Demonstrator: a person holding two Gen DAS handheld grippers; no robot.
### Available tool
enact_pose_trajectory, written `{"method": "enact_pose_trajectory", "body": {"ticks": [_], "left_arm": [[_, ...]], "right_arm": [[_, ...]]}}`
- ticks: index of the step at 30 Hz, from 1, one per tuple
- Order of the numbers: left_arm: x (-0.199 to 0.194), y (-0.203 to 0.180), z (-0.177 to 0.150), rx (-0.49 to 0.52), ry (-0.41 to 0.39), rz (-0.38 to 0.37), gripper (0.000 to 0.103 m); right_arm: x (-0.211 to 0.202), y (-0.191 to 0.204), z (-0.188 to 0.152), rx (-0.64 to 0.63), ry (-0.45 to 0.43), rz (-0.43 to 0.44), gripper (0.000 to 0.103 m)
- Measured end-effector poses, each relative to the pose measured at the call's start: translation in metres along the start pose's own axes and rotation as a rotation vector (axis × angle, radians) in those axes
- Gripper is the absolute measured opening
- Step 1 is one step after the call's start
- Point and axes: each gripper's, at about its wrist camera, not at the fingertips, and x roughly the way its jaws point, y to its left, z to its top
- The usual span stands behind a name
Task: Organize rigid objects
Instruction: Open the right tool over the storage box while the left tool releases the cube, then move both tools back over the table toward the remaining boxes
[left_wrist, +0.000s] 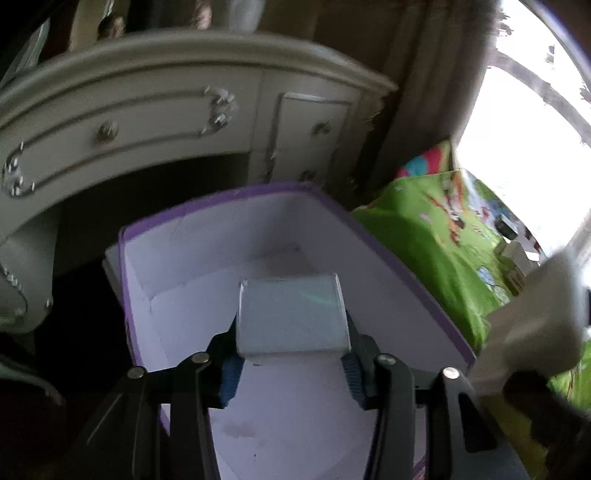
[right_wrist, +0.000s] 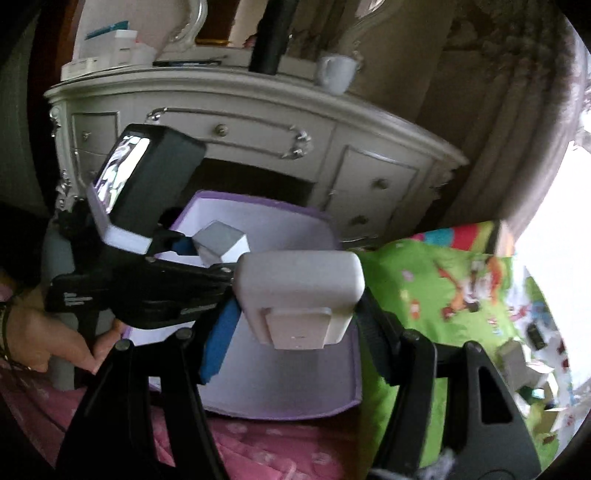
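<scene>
Two tools hovered over the purple-rimmed white bin (left_wrist: 388, 258): the left tool (left_wrist: 291, 365), half-open, seemingly released a small silvery box (left_wrist: 291, 317), while the right tool (right_wrist: 291, 325) clamped a white plastic case (right_wrist: 299, 291), probably next.

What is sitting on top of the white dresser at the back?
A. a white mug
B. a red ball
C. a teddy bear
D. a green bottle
A: in the right wrist view a white mug with a handle stands on the top of the white dresser, toward its right side.
</scene>
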Motion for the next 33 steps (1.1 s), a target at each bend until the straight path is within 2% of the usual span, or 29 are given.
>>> {"method": "enact_pose_trajectory", "body": {"ticks": [1, 2, 3, 5, 7, 11, 13, 15, 17, 20, 21, 25, 26, 28, 30, 33], "left_arm": [[0.003, 0.004, 0.000, -0.016, 0.017, 0.015, 0.068], [0.008, 0.009, 0.000, -0.037, 0.041, 0.045, 0.085], [0.010, 0.015, 0.001, -0.059, 0.053, 0.063, 0.095], [0.012, 0.021, -0.001, -0.080, 0.064, 0.094, 0.101], [0.014, 0.020, 0.001, -0.073, 0.073, 0.131, 0.103], [0.010, 0.005, 0.000, -0.015, 0.044, 0.137, 0.103], [0.002, -0.011, 0.001, 0.041, 0.002, 0.125, 0.103], [-0.009, -0.038, 0.002, 0.143, -0.061, 0.111, 0.103], [-0.017, -0.073, 0.001, 0.274, -0.118, 0.079, 0.103], [-0.017, -0.119, -0.003, 0.400, -0.124, -0.028, 0.103], [-0.013, -0.141, -0.004, 0.435, -0.094, -0.100, 0.103], [0.006, -0.210, -0.011, 0.509, 0.007, -0.275, 0.103], [0.017, -0.237, -0.016, 0.519, 0.061, -0.323, 0.103], [0.031, -0.273, -0.020, 0.514, 0.122, -0.357, 0.103], [0.053, -0.317, -0.020, 0.468, 0.208, -0.393, 0.103], [0.085, -0.353, -0.012, 0.313, 0.274, -0.383, 0.103]], "right_arm": [[0.005, 0.002, -0.001, -0.001, 0.016, 0.023, 0.073], [0.008, 0.005, 0.000, -0.004, 0.023, 0.015, 0.078], [0.010, 0.005, -0.001, -0.003, 0.026, -0.003, 0.081], [0.011, 0.000, -0.003, 0.022, 0.026, 0.001, 0.088], [0.008, -0.008, -0.009, 0.059, 0.031, 0.010, 0.088], [0.001, -0.024, -0.021, 0.113, 0.035, -0.014, 0.088], [-0.006, -0.042, -0.032, 0.167, 0.032, -0.059, 0.088], [-0.010, -0.062, -0.042, 0.238, 0.034, -0.091, 0.088], [-0.022, -0.094, -0.062, 0.359, 0.038, -0.146, 0.088], [-0.043, -0.136, -0.098, 0.524, 0.045, -0.202, 0.088], [-0.052, -0.152, -0.117, 0.595, 0.061, -0.223, 0.088], [-0.081, -0.192, -0.174, 0.753, 0.118, -0.358, 0.088], [-0.085, -0.198, -0.184, 0.776, 0.129, -0.372, 0.088], [-0.099, -0.210, -0.206, 0.830, 0.148, -0.412, 0.088], [-0.110, -0.219, -0.224, 0.881, 0.154, -0.447, 0.088], [-0.122, -0.226, -0.244, 0.942, 0.146, -0.467, 0.088]]}}
